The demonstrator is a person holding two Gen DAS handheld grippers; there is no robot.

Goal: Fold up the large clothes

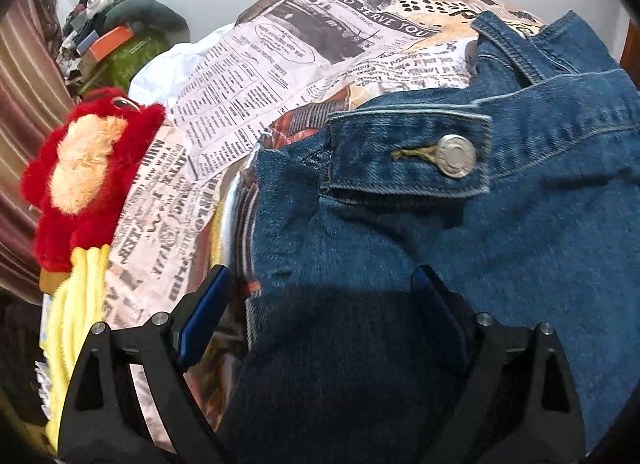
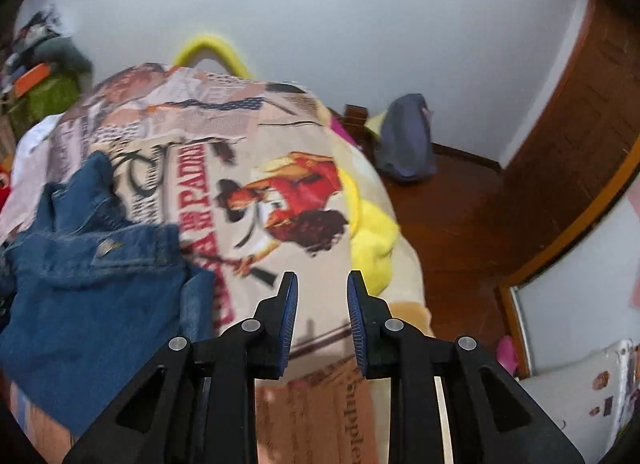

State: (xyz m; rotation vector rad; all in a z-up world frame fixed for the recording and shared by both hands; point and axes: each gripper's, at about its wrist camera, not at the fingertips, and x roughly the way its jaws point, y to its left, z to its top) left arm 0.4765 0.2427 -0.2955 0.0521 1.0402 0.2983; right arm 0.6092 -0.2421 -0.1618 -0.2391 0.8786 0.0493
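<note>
A blue denim jacket [image 1: 440, 224] lies crumpled on a bed cover printed like newspaper [image 1: 256, 76]. A metal button [image 1: 455, 156] on a tab faces up. My left gripper [image 1: 320, 296] points down at the jacket with its jaws wide; the denim lies between the blue pads [image 1: 204, 316] and neither pad presses it. In the right wrist view the jacket [image 2: 92, 272] sits at the lower left of the bed cover [image 2: 240, 144]. My right gripper [image 2: 322, 280] hovers to its right, jaws a narrow gap apart with nothing between them.
A red plush toy [image 1: 84, 172] and yellow fabric [image 1: 76, 304] lie at the bed's left edge. A heap of clutter [image 1: 120, 52] stands behind by the wall. Right of the bed are a wooden floor [image 2: 460, 224], a grey-blue bag [image 2: 408, 140] and more yellow fabric [image 2: 372, 232].
</note>
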